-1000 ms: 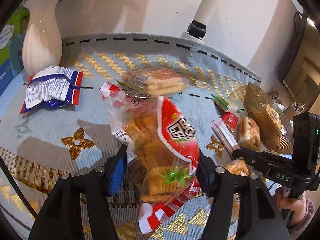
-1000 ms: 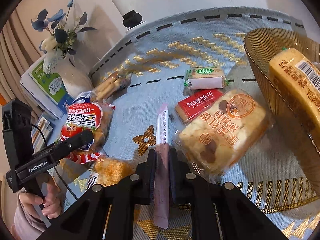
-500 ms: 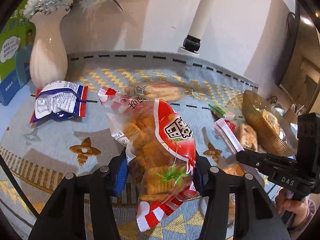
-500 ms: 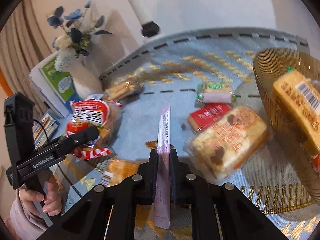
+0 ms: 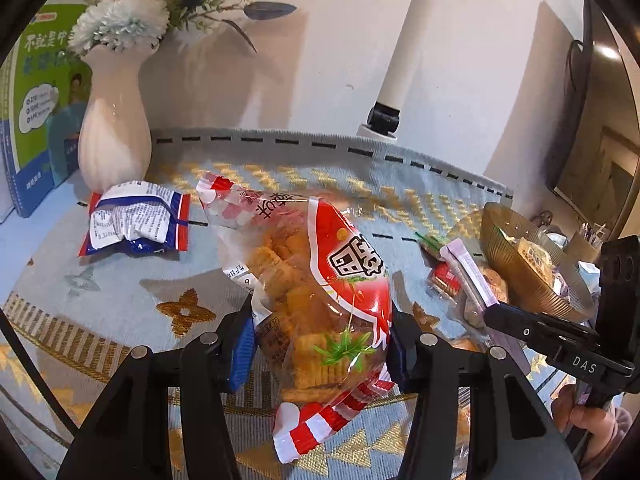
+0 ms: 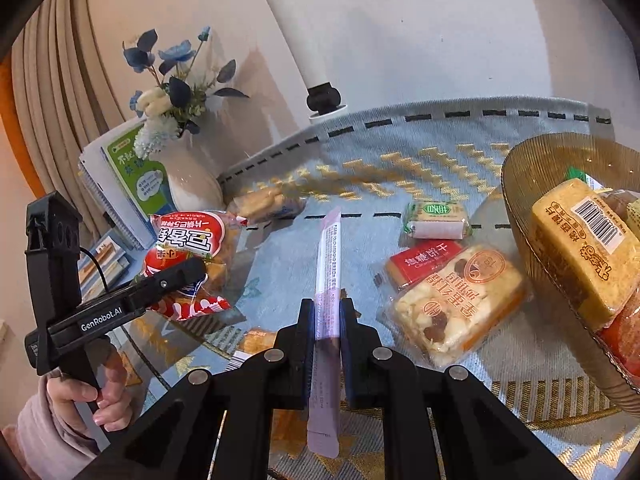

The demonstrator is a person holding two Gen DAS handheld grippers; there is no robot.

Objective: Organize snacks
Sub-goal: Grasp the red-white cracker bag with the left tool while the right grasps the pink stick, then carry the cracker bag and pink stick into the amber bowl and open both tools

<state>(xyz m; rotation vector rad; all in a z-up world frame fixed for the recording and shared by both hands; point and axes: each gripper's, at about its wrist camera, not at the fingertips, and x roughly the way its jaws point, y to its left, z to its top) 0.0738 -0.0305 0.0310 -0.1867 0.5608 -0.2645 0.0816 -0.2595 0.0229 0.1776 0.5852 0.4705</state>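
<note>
The left tool (image 5: 322, 340) is gripping the red cracker bag (image 5: 316, 292) across its wide belly, lifted off the table (image 5: 120, 280). The right tool (image 6: 326, 320), nearly closed, is pinching a pale purple stick packet (image 6: 328, 264) pointing toward twelve o'clock, the gold bowl (image 6: 532, 184) at two o'clock.

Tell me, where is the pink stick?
In the right wrist view, the pink stick is pinched upright in the right gripper, above the cloth.

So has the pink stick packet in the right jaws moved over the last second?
Yes. The pink stick packet, clamped in the right gripper, has risen off the cloth: its tip was short of the dashed line a second ago, and now crosses it.
</note>
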